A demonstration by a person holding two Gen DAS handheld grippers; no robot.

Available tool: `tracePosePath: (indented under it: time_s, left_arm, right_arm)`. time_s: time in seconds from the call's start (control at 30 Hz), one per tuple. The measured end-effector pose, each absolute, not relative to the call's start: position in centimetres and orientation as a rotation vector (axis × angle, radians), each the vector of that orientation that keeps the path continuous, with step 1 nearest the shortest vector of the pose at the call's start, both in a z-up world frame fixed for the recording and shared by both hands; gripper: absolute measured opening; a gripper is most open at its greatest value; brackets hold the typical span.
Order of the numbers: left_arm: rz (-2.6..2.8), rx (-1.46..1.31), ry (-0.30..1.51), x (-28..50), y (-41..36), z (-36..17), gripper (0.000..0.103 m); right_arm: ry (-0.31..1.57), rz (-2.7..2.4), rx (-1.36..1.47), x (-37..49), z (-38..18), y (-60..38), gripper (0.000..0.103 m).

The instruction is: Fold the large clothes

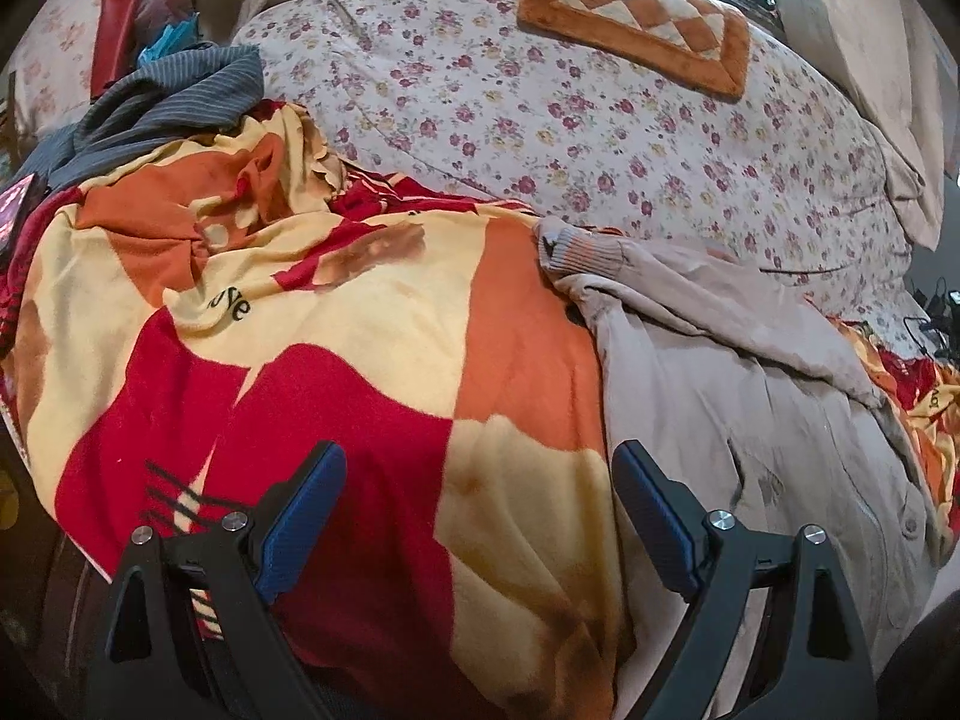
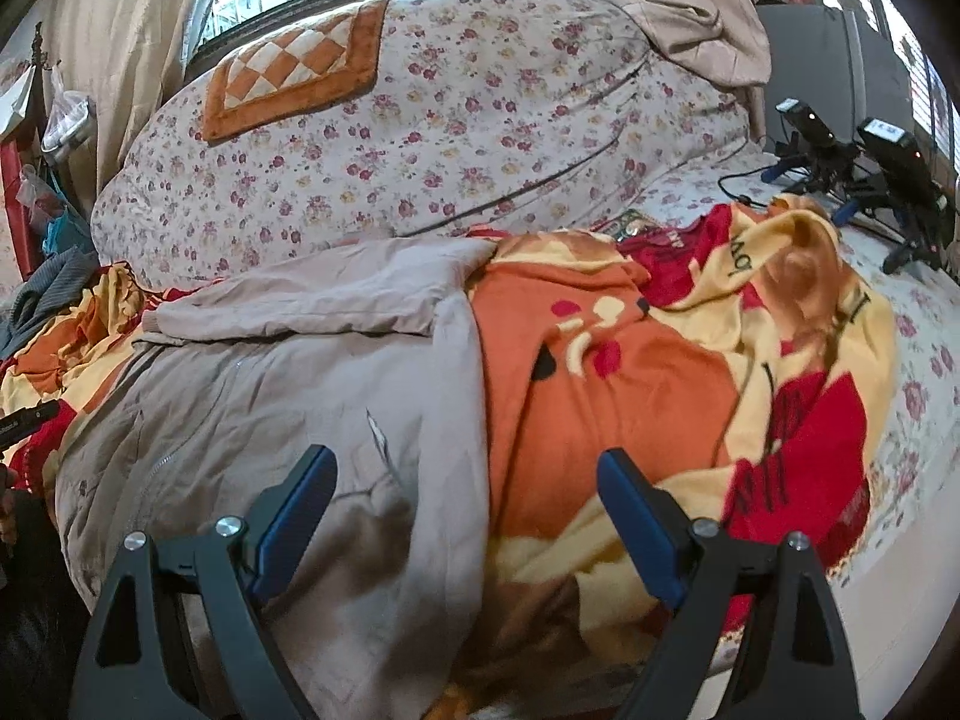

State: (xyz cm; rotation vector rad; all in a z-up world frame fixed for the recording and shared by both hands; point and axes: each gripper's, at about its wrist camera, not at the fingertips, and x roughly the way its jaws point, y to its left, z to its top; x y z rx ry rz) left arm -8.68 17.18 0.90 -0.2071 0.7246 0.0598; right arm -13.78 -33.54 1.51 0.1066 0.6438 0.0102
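Bedding heaped with a bright blanket (image 1: 336, 372) carries the beige jacket (image 2: 288, 384), its length running away from both wide-open, empty claws: right of the left gripper (image 1: 480, 510), just left of the nearer right gripper (image 2: 468, 510)

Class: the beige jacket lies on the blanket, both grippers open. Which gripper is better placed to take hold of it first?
Probably the right gripper: the beige jacket lies partly between its open fingers. The left gripper hangs over the blanket, jacket off to its side.
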Motion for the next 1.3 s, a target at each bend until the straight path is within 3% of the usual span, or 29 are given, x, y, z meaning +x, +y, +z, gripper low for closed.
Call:
tracePosePath:
  time_s: [0.7,1.0,1.2,1.3]
  left_arm:
    - [0.057,-0.223,0.72,-9.2,17.3,1.0,0.081]
    - [0.009,-0.167,0.796,-13.1,16.2,-0.1,0.081]
    - [-0.082,-0.133,0.82,-14.5,13.7,-0.7,0.081]
    - [-0.118,-0.12,0.854,-15.1,12.3,-1.6,0.081]
  right_arm:
    - [0.654,0.005,0.102,-13.8,1.7,-33.2,0.091]
    - [0.703,0.084,0.155,-16.8,0.3,-33.1,0.091]
    - [0.822,0.221,0.172,-17.7,-1.7,-31.4,0.091]
    - [0.97,0.223,0.127,-16.8,-4.0,-30.1,0.091]
